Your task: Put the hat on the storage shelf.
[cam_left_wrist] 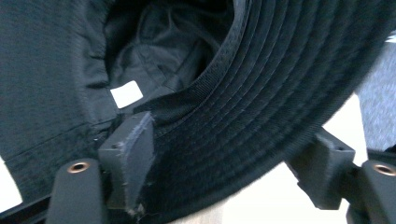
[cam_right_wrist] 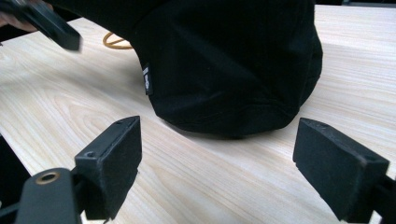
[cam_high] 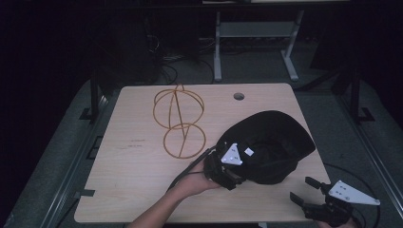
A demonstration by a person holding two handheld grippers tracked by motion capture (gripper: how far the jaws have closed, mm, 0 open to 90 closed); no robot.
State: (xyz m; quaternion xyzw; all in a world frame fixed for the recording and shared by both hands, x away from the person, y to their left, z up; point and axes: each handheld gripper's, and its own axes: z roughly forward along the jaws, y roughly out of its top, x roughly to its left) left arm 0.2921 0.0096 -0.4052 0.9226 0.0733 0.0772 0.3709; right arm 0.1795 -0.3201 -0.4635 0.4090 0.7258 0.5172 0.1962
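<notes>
Hat [cam_high: 273, 137] brim between wide left tool [cam_left_wrist: 224, 186] pads, unpinched; right tool [cam_right_wrist: 217, 163] wide open, empty.

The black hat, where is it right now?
In the high view the black fabric bucket hat lies upside down on the right side of the light wooden table, right of the gold wire stand, its brim between the left gripper's fingers.

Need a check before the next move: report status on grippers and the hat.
Left gripper open, brim between its fingers. Right gripper open, empty. Black hat upside down on the table. Wire stand apart, not in the way.
</notes>
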